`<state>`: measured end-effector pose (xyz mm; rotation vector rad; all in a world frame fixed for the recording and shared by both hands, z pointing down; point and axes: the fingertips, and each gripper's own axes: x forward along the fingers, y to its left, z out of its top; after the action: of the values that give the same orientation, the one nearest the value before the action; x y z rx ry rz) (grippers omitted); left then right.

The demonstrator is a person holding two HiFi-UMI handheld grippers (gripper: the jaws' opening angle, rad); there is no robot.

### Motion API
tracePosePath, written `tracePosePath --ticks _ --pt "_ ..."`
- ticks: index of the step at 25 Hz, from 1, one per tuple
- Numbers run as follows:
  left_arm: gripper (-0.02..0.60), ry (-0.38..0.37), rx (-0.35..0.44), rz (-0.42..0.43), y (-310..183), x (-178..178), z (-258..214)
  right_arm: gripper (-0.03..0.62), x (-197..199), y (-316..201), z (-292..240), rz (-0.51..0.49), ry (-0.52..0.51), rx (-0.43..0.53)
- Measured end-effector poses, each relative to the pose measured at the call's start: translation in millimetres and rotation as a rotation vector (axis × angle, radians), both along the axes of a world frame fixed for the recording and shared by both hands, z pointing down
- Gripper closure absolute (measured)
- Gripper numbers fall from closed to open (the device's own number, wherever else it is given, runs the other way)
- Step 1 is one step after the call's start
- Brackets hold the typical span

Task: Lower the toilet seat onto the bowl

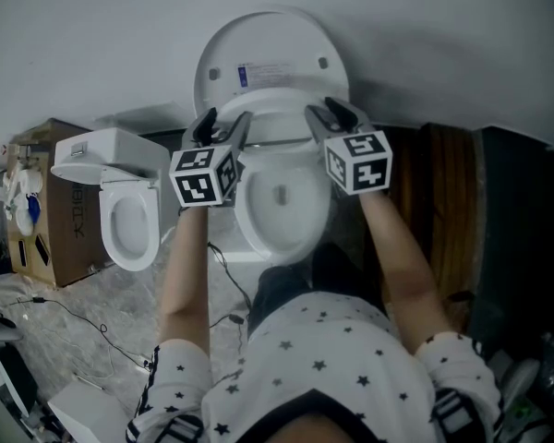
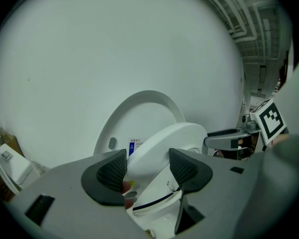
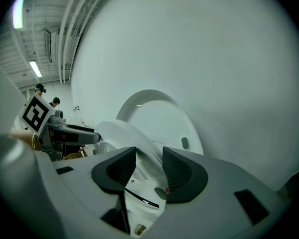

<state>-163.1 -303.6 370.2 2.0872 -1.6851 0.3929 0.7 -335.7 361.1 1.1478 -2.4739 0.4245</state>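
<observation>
both arms (image 1: 186,275) stretch forward, left tongs (image 1: 226,123) and right tongs (image 1: 332,113) clamped on the tilted toilet seat (image 2: 184,133).

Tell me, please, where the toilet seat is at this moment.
In the head view the toilet seat is at centre, tilted between the upright lid and the bowl, its rim gripped by the left tool and right tool.

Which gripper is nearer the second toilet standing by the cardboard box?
Left. The left gripper grips the toilet seat on the side toward the second toilet; the right gripper grips its far side.
</observation>
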Motion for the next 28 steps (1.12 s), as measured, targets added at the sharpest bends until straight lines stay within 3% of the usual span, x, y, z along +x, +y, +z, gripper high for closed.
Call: tracePosePath --ticks 28 --pt "0.319 0.001 -0.015 0.024 48.7 12.8 8.5 0.418 10.4 49.0 9.3 0.026 0.028 -0.012"
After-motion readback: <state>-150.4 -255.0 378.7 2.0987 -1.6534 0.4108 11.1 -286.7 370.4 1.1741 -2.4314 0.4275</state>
